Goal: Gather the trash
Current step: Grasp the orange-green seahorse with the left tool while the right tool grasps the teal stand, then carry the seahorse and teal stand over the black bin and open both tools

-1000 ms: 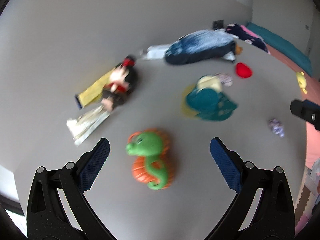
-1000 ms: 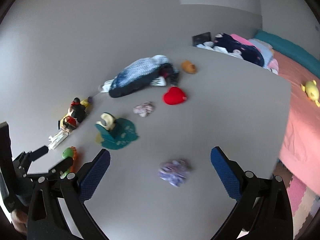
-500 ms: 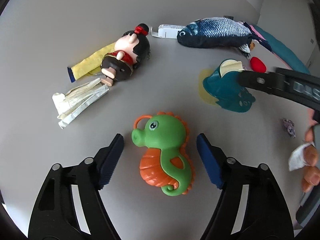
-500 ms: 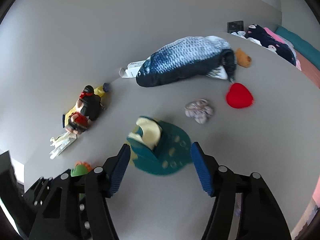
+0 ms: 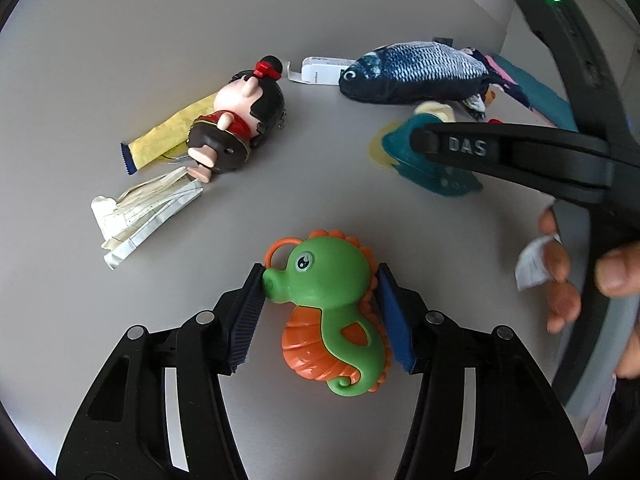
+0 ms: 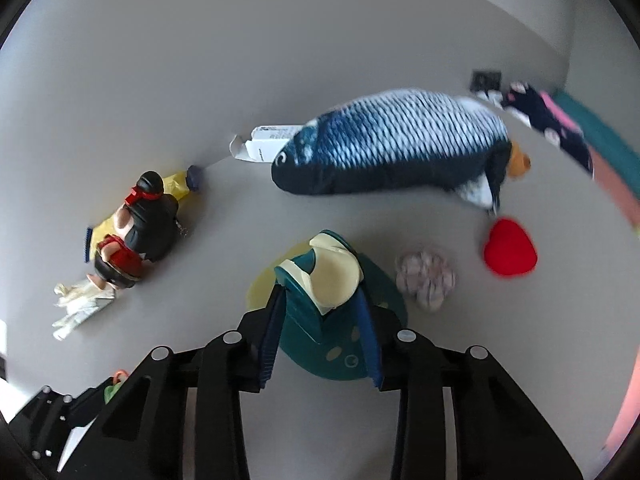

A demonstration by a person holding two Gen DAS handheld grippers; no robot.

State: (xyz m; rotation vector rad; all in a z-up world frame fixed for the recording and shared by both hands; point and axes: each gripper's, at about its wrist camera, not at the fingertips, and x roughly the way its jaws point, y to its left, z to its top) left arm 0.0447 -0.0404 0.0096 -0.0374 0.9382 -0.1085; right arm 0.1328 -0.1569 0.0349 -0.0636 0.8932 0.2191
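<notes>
My left gripper [image 5: 320, 280] is shut on a green and orange seahorse toy [image 5: 332, 304] that lies on the grey table [image 5: 120, 40]; both pads touch its head. My right gripper [image 6: 320, 300] is shut on a teal and cream toy [image 6: 324, 284] resting on the table. A crumpled white wrapper [image 5: 140, 208] and a yellow wrapper [image 5: 168, 132] lie left of a doll [image 5: 236, 128]. A crumpled patterned paper ball [image 6: 426, 276] lies right of the teal toy. A white carton [image 6: 268, 144] lies behind the fish.
A blue plush fish [image 6: 392, 144] lies at the back. A red heart [image 6: 510, 252] lies to the right. The right gripper's body [image 5: 520, 152] crosses the left wrist view. A hand [image 5: 560, 264] holds a white scrap. Bedding [image 6: 600, 152] lies past the table's right edge.
Both grippers have moved down and forward and closed, the left onto the seahorse toy and the right onto the teal toy.
</notes>
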